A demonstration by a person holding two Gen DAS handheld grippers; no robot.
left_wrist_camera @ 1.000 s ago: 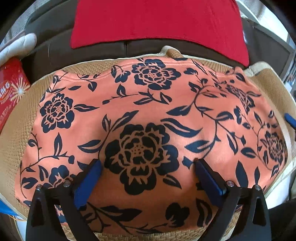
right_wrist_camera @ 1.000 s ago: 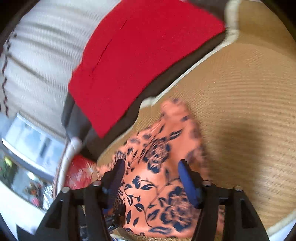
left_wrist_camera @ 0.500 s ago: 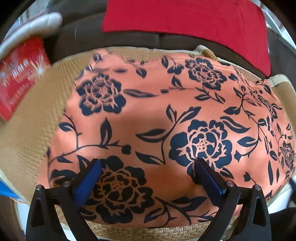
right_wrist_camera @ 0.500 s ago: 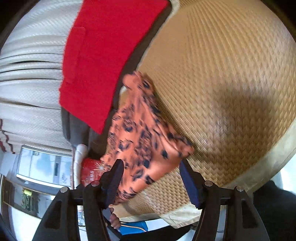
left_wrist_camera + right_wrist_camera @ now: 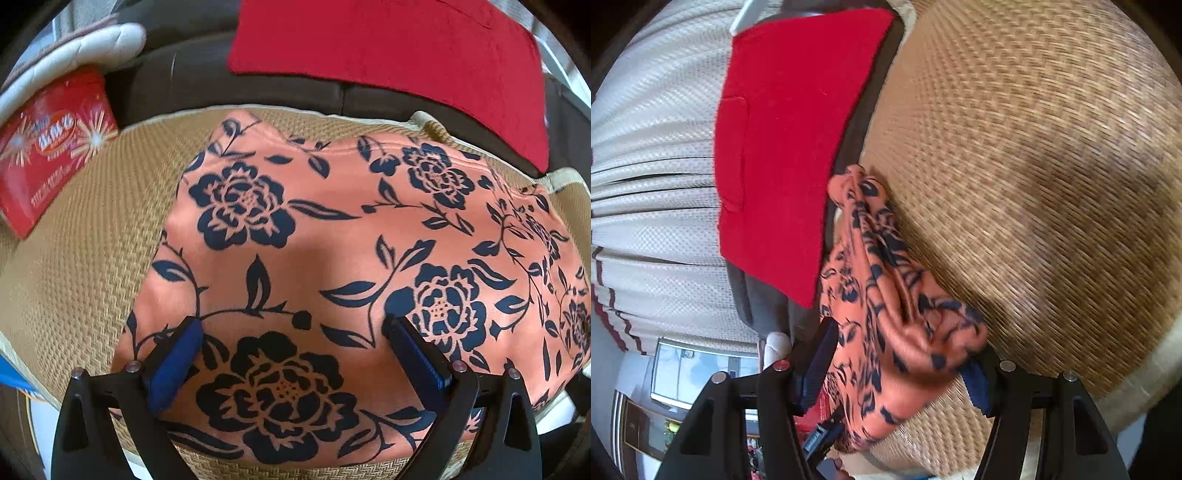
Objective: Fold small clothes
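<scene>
Coral floral garment (image 5: pixel 332 258) on woven mat (image 5: pixel 81 266); left gripper (image 5: pixel 295 354) and right gripper (image 5: pixel 901 369) both spread wide, unclamped, so cloth may slip and bunch.

A red cloth (image 5: pixel 424 48) drapes the dark sofa (image 5: pixel 207 77) at twelve o'clock; a red tin (image 5: pixel 48 151) lies at ten o'clock beside the woven mat (image 5: pixel 81 266).

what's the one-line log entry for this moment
task fold small clothes | left gripper open over floral cloth on mat | right gripper open around bunched cloth edge
</scene>
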